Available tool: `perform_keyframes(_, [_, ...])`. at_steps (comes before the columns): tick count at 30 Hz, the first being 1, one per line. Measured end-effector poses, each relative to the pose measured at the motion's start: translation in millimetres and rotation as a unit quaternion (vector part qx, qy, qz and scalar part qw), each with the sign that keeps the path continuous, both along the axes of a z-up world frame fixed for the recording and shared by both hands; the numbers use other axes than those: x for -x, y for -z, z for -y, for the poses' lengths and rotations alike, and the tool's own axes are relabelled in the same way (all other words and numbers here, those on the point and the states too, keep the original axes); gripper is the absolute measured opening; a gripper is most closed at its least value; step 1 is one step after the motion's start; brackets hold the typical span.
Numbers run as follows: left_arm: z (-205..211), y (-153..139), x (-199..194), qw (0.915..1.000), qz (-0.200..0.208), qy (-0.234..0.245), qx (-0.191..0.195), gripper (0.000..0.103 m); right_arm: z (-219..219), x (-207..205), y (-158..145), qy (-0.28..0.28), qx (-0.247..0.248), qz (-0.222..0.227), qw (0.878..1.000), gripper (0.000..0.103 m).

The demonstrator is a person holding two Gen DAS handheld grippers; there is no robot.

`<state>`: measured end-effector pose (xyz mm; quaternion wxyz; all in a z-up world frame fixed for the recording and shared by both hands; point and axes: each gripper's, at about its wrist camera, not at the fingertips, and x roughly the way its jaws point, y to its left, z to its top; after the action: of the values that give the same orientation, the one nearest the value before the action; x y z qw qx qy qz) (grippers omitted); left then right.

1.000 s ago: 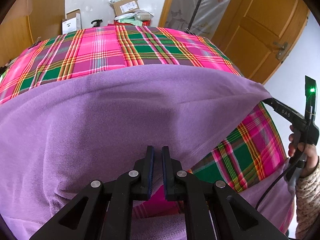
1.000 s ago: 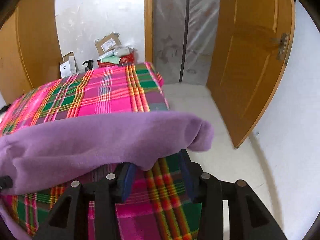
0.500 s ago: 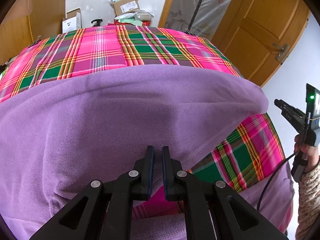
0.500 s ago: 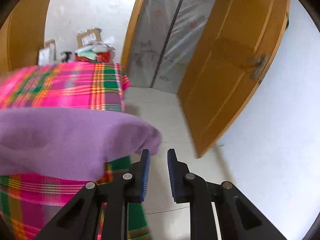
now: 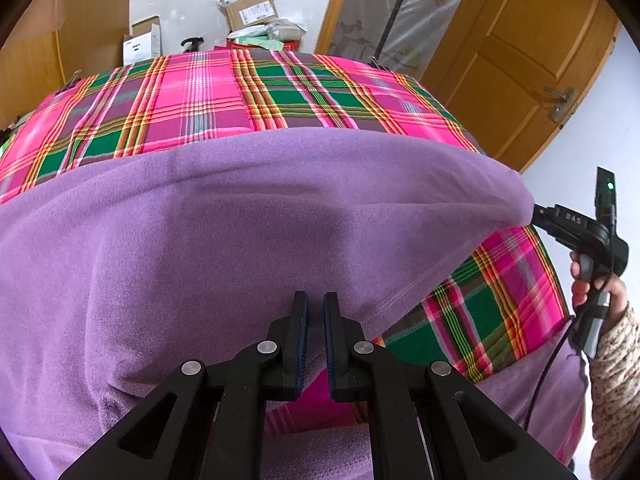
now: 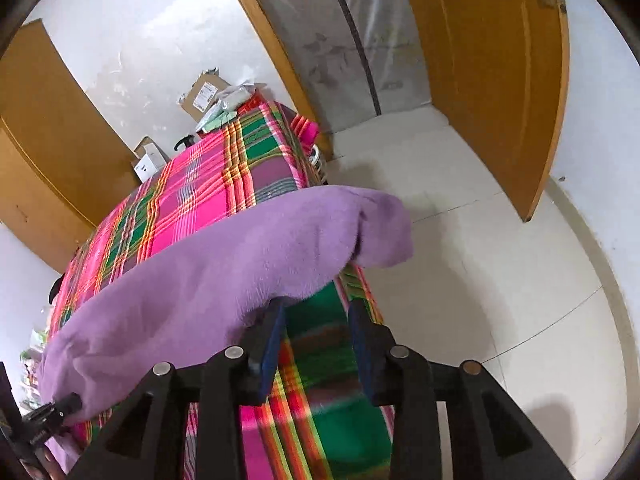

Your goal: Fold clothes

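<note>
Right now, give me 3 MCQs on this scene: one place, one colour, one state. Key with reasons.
1. Where does the purple garment lie?
A. on the plaid-covered table
B. on the floor
C. over the door

2. Main colours of the plaid cloth?
A. blue and white
B. pink and green
C. black and yellow

3. What is between the pads of the right hand-held gripper?
A. a cardboard box
B. a purple fold, clamped
C. nothing

Key: A, the garment spreads over the plaid top; B, pink and green checks show around it; C, the jaws are opening, only plaid cloth visible behind the gap, the garment edge beside its left finger.
</note>
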<state>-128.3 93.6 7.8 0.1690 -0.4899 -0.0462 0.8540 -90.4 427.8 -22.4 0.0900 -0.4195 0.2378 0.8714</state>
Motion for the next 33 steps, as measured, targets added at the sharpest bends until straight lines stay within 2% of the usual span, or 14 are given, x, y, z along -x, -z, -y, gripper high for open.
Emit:
perform_keyframes(9, [0.1, 0.3, -0.1, 1.0, -0.001, -0.001, -0.002, 0.007, 5.2, 28.5, -4.4, -0.007, -0.014, 0.003, 1.0, 0.033])
perform_keyframes(13, [0.2, 0.3, 0.0, 1.0, -0.001, -0.001, -0.005, 0.007, -4.6, 37.9, -6.7, 0.002, 0.008, -0.007, 1.0, 0.029])
perform_keyframes(15, [0.2, 0.3, 0.1, 1.0, -0.001, -0.002, -0.005, 0.007, -7.1, 43.3, -7.6, 0.003, 0.015, -0.011, 1.0, 0.023])
perform_keyframes(18, [0.3, 0.4, 0.3, 1.0, -0.001, -0.002, -0.007, 0.007, -2.6, 50.4, -12.8, 0.001, -0.005, -0.011, 1.0, 0.01])
perform_keyframes(24, [0.4, 0.4, 0.6, 1.0, 0.0, -0.003, -0.009, 0.007, 10.8, 48.2, -36.1, -0.006, -0.076, -0.02, 0.997, 0.008])
perform_keyframes(33, [5.5, -0.7, 1.2, 0.9999, 0.007, -0.006, -0.013, 0.007, 12.5, 21.4, -60.5, -0.014, -0.122, 0.034, 0.992, 0.008])
